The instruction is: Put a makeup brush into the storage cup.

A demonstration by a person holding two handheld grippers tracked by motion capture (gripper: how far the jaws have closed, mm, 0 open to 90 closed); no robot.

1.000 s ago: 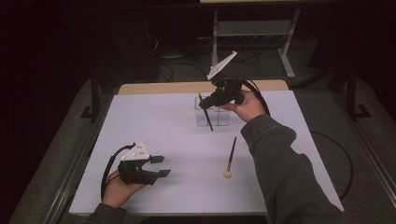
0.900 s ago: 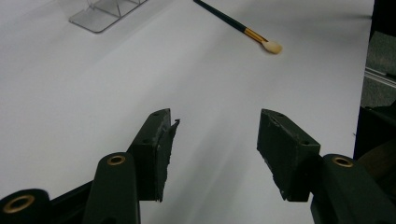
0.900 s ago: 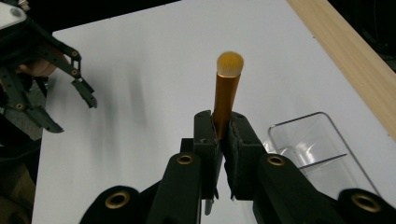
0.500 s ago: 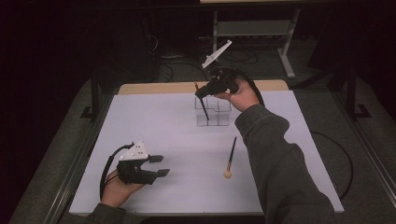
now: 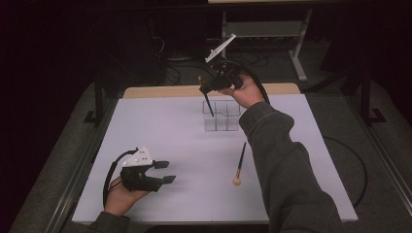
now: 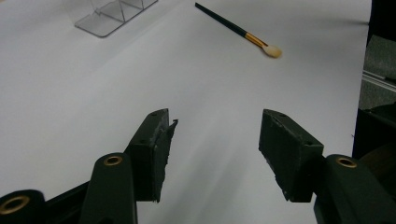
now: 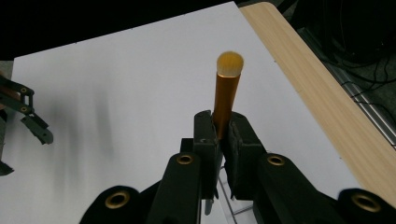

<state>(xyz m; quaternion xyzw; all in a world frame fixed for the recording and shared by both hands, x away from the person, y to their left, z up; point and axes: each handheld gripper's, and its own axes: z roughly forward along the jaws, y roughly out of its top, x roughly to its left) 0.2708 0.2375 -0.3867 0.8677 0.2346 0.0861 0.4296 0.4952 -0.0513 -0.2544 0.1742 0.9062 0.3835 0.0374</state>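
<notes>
Brush (image 7: 225, 100) clamped in right gripper (image 7: 219, 133); left gripper (image 6: 215, 154) open, empty, over white table (image 5: 160, 126).

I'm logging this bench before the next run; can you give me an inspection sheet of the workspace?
Surface: white tabletop, wooden strip along the far edge.
Job's things: clear plastic compartment organiser; gold-ferruled makeup brush with black handle, bristles up, held over it; second black-handled makeup brush lying flat.
Clutter: nothing seen.
Grippers: right claw shut on the held brush; left claw open, empty, low over the table.
Cables: black cable trailing from the left claw.
Surroundings: dark floor, metal frame.
</notes>
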